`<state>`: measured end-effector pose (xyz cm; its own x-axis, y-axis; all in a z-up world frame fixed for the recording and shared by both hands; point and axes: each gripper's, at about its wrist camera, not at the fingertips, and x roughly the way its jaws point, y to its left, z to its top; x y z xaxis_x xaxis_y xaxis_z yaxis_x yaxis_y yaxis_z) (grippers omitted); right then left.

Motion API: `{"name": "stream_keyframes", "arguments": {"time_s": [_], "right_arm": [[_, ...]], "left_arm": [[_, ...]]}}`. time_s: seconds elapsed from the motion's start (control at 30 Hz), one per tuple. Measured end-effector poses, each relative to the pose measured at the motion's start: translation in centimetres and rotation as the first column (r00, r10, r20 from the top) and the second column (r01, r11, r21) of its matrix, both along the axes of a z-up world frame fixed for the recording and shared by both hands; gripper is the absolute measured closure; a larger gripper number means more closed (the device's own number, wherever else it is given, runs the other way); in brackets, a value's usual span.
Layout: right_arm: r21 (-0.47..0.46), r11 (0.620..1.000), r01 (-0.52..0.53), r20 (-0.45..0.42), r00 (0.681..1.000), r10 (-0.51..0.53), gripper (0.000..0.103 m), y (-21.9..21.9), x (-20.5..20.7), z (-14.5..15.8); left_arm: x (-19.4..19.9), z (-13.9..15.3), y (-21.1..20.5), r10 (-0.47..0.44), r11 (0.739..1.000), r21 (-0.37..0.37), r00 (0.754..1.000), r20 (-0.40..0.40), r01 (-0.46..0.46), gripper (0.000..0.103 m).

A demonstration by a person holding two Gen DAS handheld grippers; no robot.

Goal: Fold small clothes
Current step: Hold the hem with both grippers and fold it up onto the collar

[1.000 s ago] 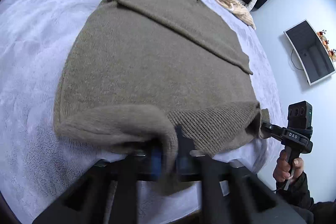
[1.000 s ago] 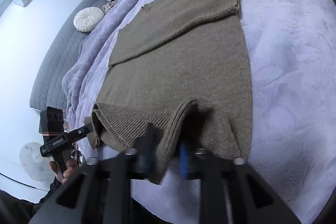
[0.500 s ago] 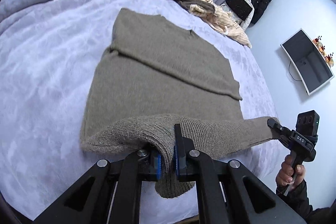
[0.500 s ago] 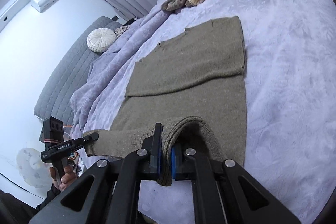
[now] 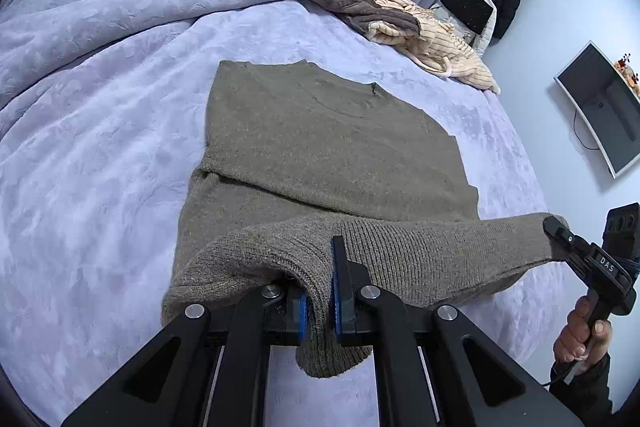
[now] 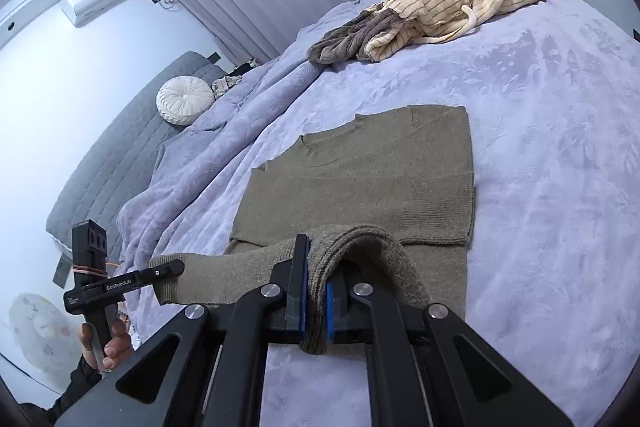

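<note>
Two grippers pinch the near hem of one olive-brown knit sweater (image 5: 320, 147), which lies spread on a bed covered by a lilac plush blanket (image 5: 100, 167). From the left wrist view, the left gripper (image 5: 320, 303) has its blue-padded jaws closed on a fold of the ribbed hem, a flap of knit hanging down below the pads; the hem is raised off the blanket and stretches to the right edge, where the right gripper (image 5: 556, 227), held in a hand (image 5: 582, 335), clamps its other corner. The sweater's upper part lies flat, with a sleeve folded across the body. Beyond it, near the far edge of the bed, sits a heap of cream striped and grey clothes (image 5: 400, 15). From the right wrist view, the right gripper (image 6: 316, 291) has its jaws closed on the bunched hem, and the lifted edge runs left to the left gripper (image 6: 176, 267), gripped by the other hand (image 6: 106, 347). A round white cushion (image 6: 184, 105) rests by the grey headboard (image 6: 120, 163).
</note>
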<state>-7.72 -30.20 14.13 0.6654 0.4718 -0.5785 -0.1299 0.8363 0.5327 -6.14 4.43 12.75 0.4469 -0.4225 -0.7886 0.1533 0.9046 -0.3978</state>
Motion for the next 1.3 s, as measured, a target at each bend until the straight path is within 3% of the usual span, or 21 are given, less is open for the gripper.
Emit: {"name": "stream_keyframes", "arguments": {"time_s": [0.17,0.77,1.3], "right_arm": [[-0.035,0.999,0.025,-0.02,0.999,-0.025,0.096,0.0,2.0,-0.1],[-0.068,0.996,0.056,-0.046,0.997,-0.06,0.096,-0.5,8.1,-0.1],[-0.086,0.992,0.089,-0.087,0.992,-0.097,0.096,-0.4,16.3,-1.4]], "left_arm": [[1.3,0.1,-1.0,-0.001,0.999,0.053,1.0,0.012,0.001,0.093],[7.6,0.0,-1.6,-0.014,0.999,0.03,1.0,-0.011,0.014,0.093],[15.5,-1.9,-3.2,-0.024,0.997,0.076,0.998,-0.063,0.028,0.093]]}}
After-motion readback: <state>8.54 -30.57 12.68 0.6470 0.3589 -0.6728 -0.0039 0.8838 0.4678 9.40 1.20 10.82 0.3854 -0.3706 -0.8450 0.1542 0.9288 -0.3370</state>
